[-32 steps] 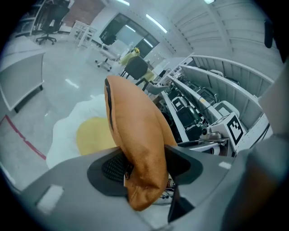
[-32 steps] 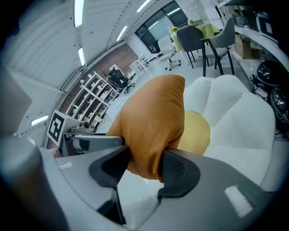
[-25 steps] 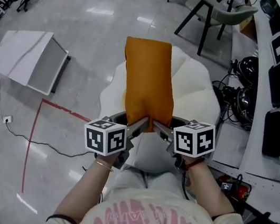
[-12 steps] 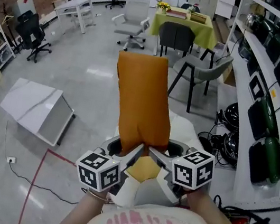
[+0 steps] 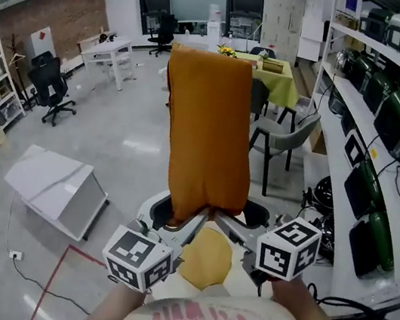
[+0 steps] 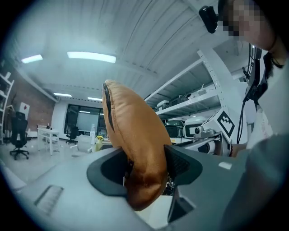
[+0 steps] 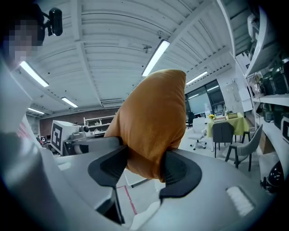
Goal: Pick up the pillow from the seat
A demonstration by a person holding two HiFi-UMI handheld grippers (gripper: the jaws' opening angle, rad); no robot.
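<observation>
Currently the pillow (image 5: 205, 133) is standing upright above both pairs of fingers, pinched by its lower edge; the left fingers (image 6: 180, 164) are gripping it, while the right fingers (image 7: 178, 171) are opening around it, probably risking the tall, soft pillow toppling or slipping free

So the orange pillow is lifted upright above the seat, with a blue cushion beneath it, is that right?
Not quite: the cushion on the seat is yellow, not blue, as the head view shows; the orange pillow is upright above it.
</observation>
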